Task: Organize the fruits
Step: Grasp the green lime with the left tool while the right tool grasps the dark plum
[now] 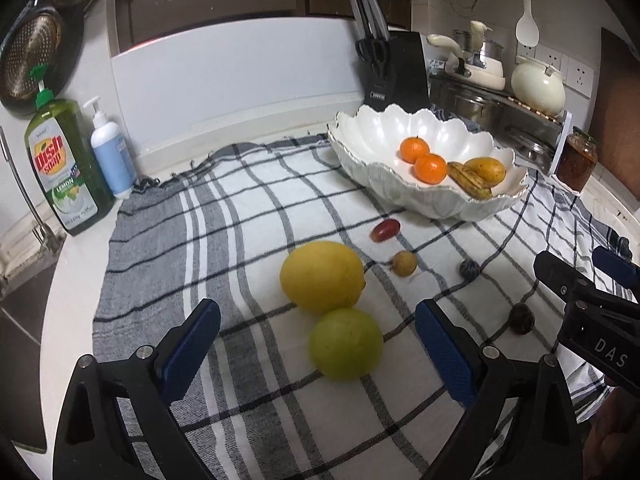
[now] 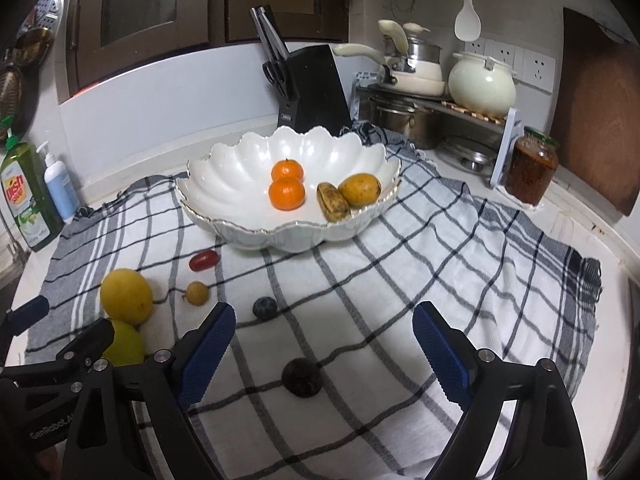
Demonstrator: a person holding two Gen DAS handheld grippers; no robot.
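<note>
A white scalloped bowl (image 1: 360, 140) (image 2: 224, 152) holds two oranges (image 2: 286, 182), a spotted banana (image 2: 333, 202) and a yellow-brown pear (image 2: 359, 189). On the checked cloth (image 1: 248, 208) lie a yellow lemon (image 1: 322, 276), a green fruit (image 1: 346, 344), a red grape (image 1: 385, 230), a small tan fruit (image 1: 404, 264), a blue berry (image 2: 264, 306) and a dark round fruit (image 2: 301, 377). My left gripper (image 1: 318, 312) is open, its blue pads either side of the green fruit without touching it. My right gripper (image 2: 324, 312) is open above the dark fruit, pads clear of it.
A green dish soap bottle (image 1: 64, 168) and a pump bottle (image 1: 110, 152) stand at the left cloth edge. A knife block (image 1: 394, 68), a rack of pots (image 2: 432, 96), a jar (image 2: 532, 168) and a wooden board (image 2: 596, 128) line the back and right.
</note>
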